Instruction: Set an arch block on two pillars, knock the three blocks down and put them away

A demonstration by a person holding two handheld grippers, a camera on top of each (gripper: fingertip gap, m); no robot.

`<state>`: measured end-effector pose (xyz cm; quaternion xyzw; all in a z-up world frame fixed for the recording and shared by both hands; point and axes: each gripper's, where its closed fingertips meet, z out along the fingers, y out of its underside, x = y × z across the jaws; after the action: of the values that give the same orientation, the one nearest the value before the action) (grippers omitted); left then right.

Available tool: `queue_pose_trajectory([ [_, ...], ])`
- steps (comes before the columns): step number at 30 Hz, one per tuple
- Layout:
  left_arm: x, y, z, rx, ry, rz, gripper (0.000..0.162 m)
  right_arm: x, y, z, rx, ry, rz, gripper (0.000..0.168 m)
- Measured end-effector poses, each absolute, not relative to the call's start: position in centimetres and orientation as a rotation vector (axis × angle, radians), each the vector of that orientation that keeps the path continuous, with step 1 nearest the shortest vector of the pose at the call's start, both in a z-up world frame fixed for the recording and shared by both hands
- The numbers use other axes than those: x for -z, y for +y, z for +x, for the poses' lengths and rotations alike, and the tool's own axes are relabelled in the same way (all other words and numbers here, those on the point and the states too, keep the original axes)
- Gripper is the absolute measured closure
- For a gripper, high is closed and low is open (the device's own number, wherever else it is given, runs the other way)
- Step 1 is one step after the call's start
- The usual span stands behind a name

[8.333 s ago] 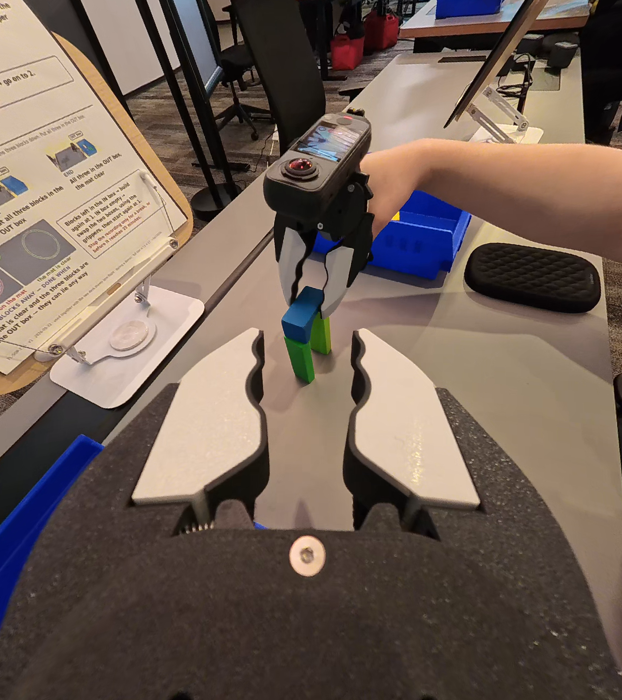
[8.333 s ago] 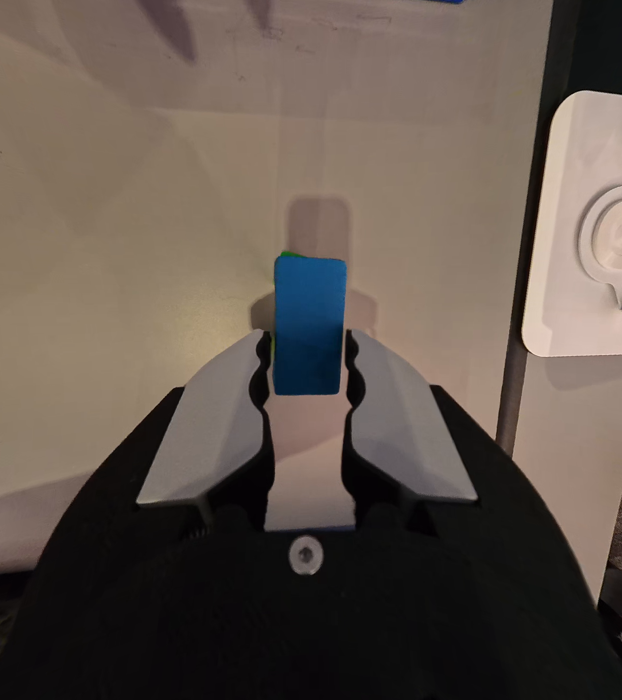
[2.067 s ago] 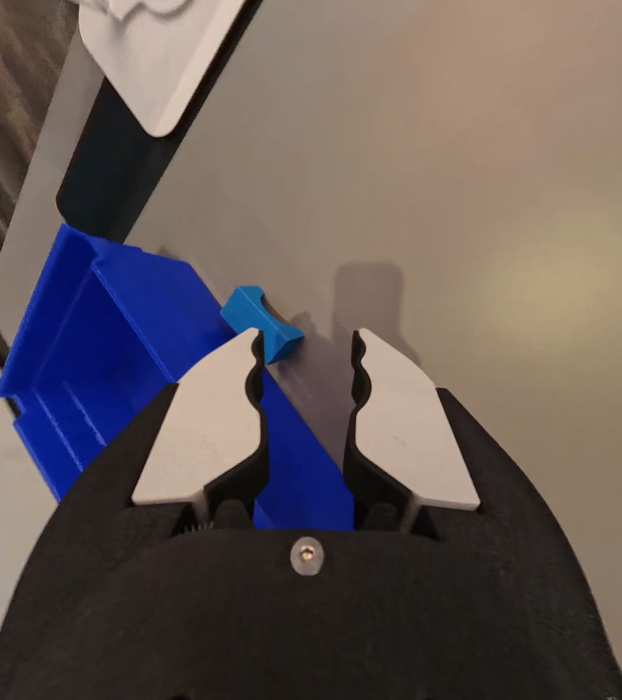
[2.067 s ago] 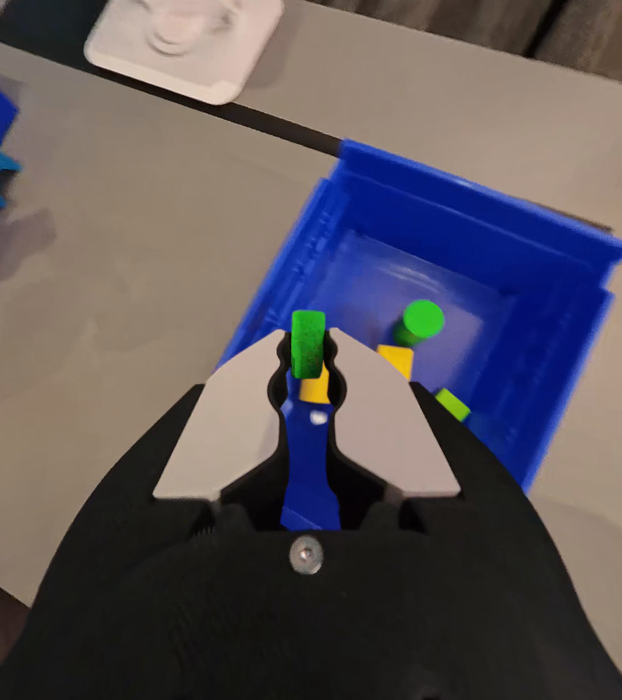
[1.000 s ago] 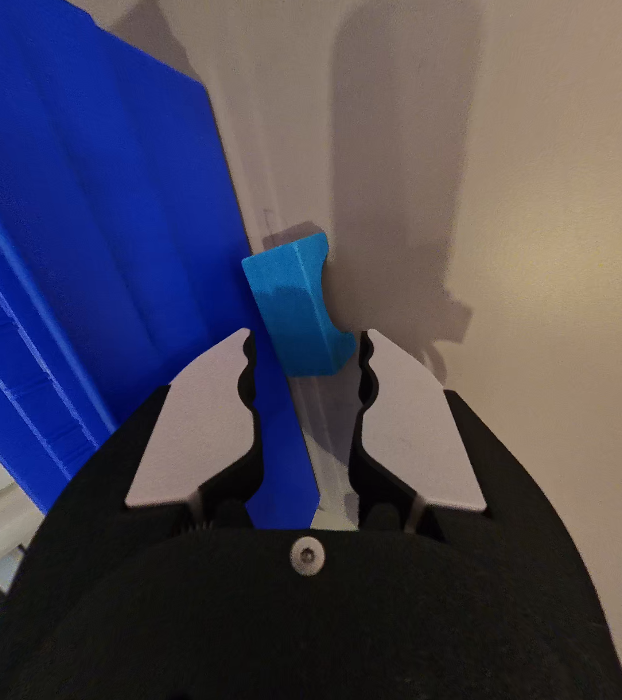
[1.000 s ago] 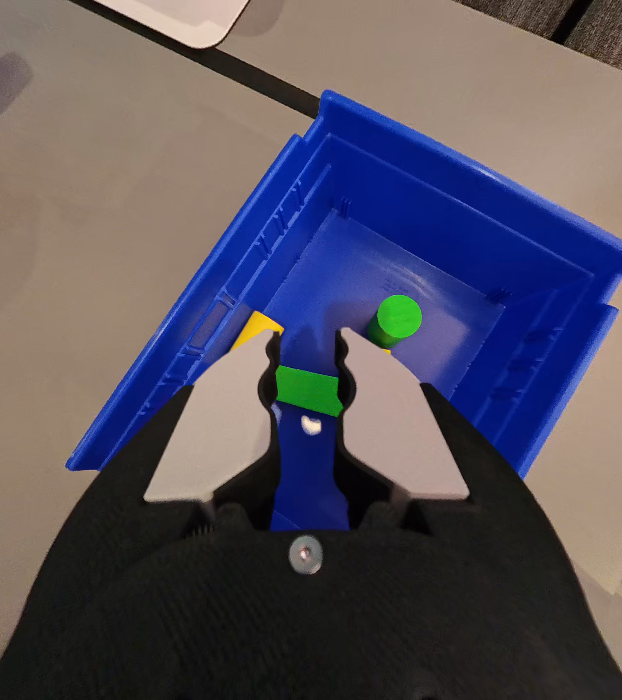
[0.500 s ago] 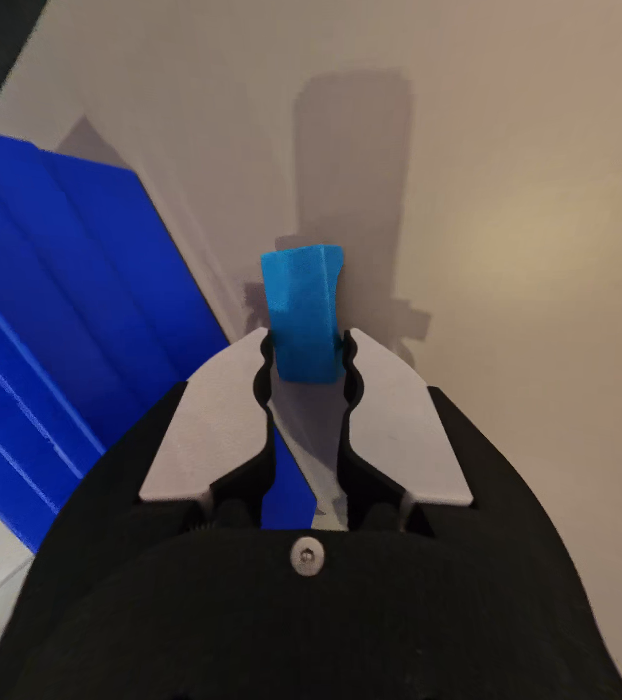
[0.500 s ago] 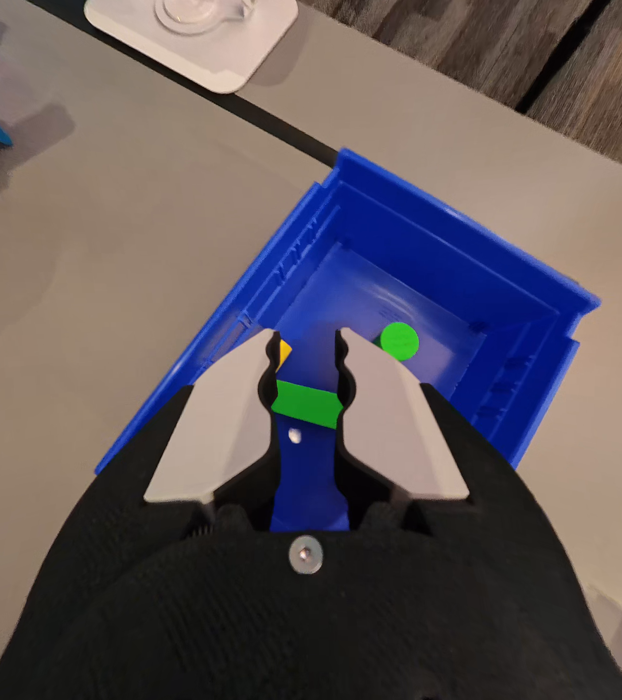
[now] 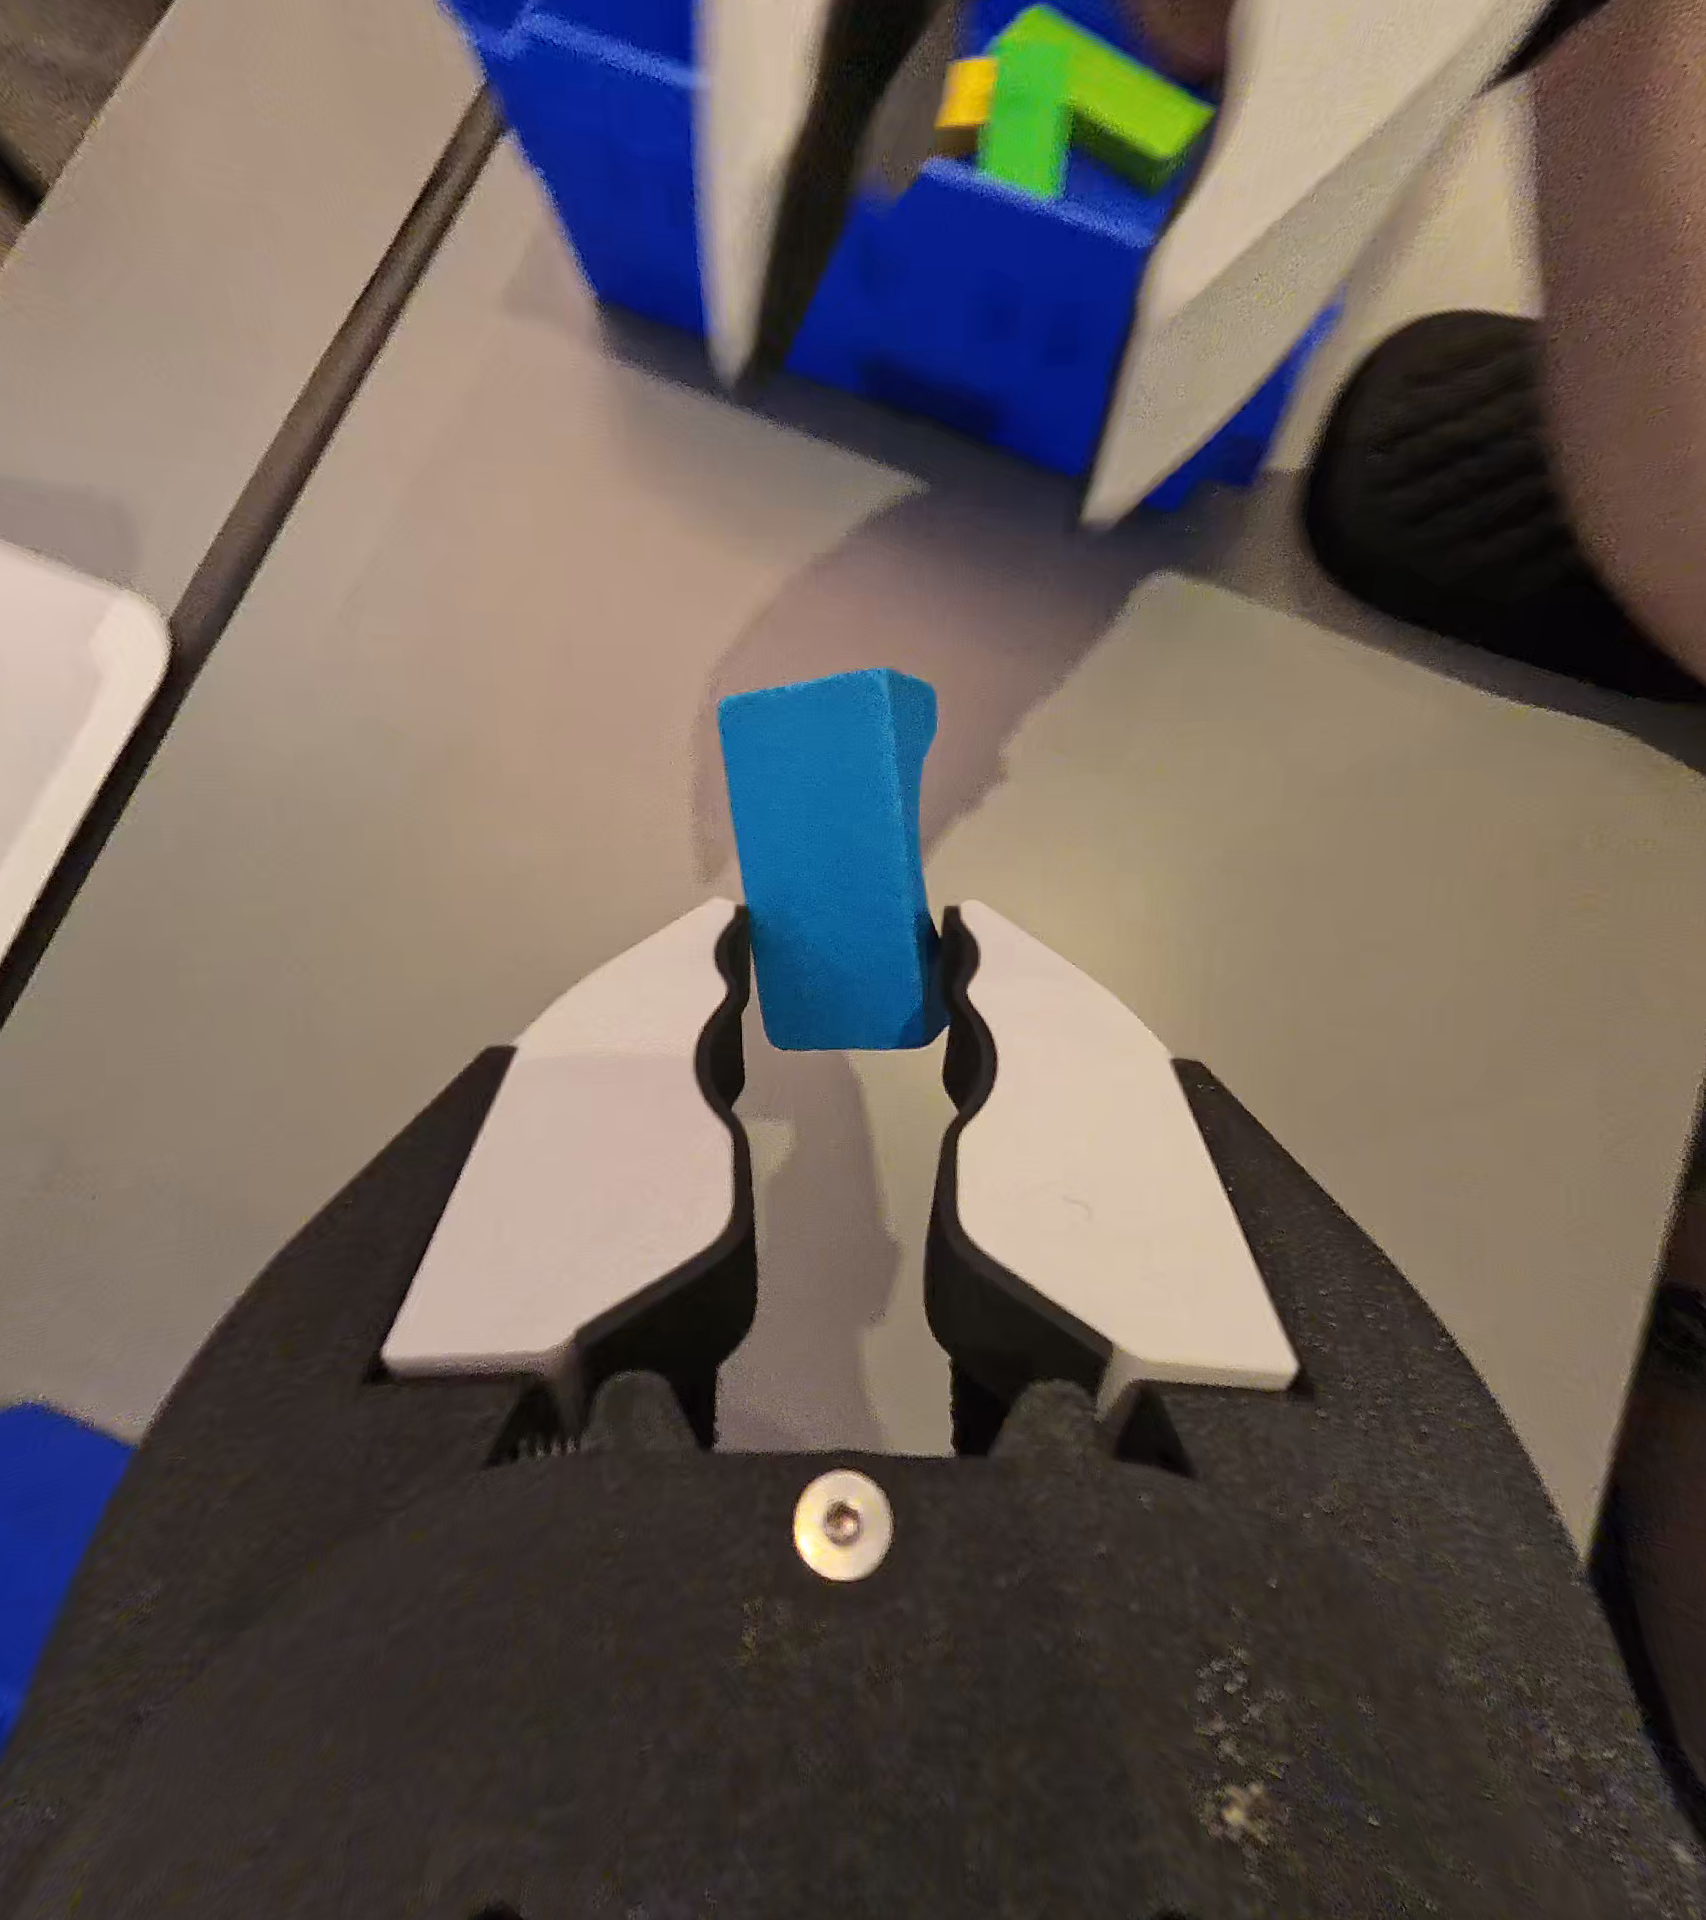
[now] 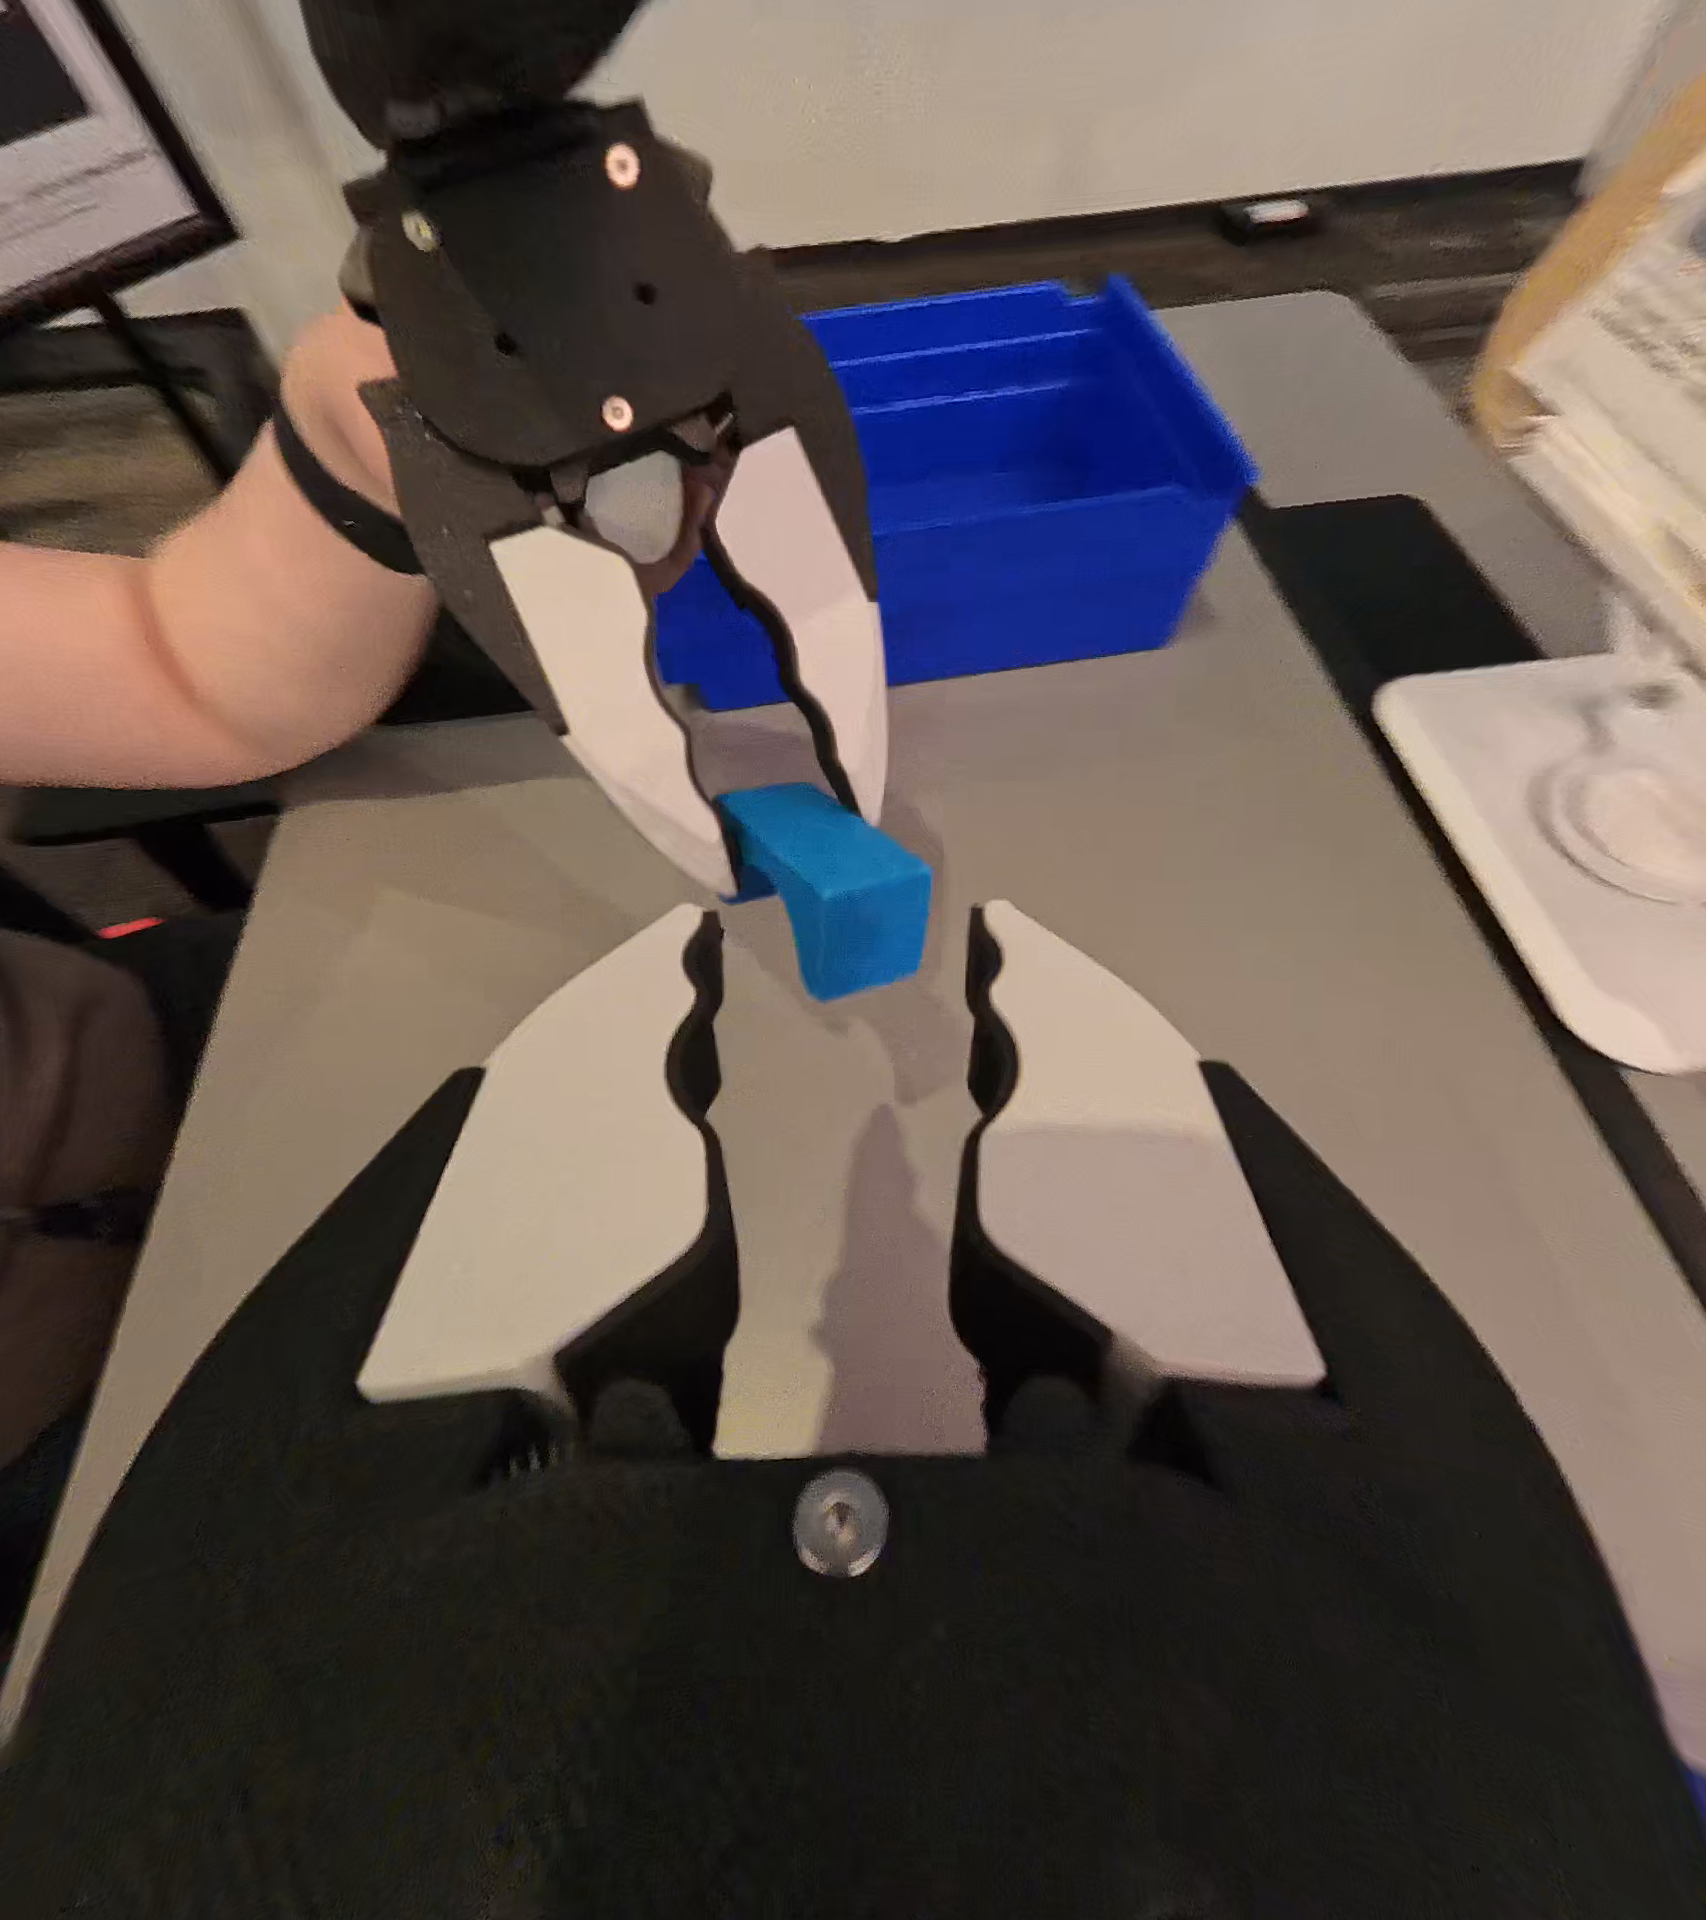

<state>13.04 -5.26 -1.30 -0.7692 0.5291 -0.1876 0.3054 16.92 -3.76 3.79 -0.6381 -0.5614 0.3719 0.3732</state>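
My left gripper is shut on a blue arch block and holds it above the grey table. In the right wrist view the left gripper comes in from the upper left, with the arch block sticking out of its tips. My right gripper is open and empty, its tips just short of the arch block. It also shows blurred at the top of the left wrist view. Beyond it, green blocks and a yellow block lie in a blue bin.
A second blue bin stands at the far end of the table behind the left gripper. A white tray lies on the right, a cardboard box behind it. A person's forearm reaches in from the left. Left tips to right tips: about 7 cm.
My left gripper shut on the arch block and carried it away from the bin. My right gripper let go of the green block, opened, and swung round to face the left gripper.
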Motion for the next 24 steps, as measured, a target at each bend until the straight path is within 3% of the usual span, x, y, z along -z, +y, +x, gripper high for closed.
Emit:
queue_pose_trajectory([
  [5, -0.7, -8.3, 14.2, 0.659, 1.502, -1.896, 0.127, -1.0, -6.6, 14.8, -1.090, -1.627, -1.705, 0.118],
  [6, -0.8, -8.4, 14.1, 0.651, 1.516, -1.880, 0.128, -0.6, -7.2, 14.7, -1.108, -1.678, -1.702, 0.131],
  [9, -1.4, -8.2, 13.8, 0.664, 1.524, -1.853, 0.126, -0.5, -6.9, 15.3, -0.997, -1.710, -1.683, 0.132],
  [13, -4.6, -6.9, 11.5, 0.678, 1.388, -1.854, 0.092, -1.7, -3.4, 22.7, -0.668, -1.515, -1.822, 0.132],
  [16, -7.1, -5.3, 7.3, 0.622, 1.228, -1.807, 0.085, -2.4, 0.4, 31.3, -0.506, -1.107, -2.020, 0.132],
  [20, -9.3, -3.0, 0.4, 0.569, 1.002, -1.816, 0.080, 2.7, 2.7, 40.0, -0.394, -0.739, -2.350, 0.132],
  [24, -9.7, -1.1, -7.4, 0.446, 0.776, -1.885, 0.082, 7.6, 3.4, 39.8, -0.611, -0.703, -2.469, 0.132],
])
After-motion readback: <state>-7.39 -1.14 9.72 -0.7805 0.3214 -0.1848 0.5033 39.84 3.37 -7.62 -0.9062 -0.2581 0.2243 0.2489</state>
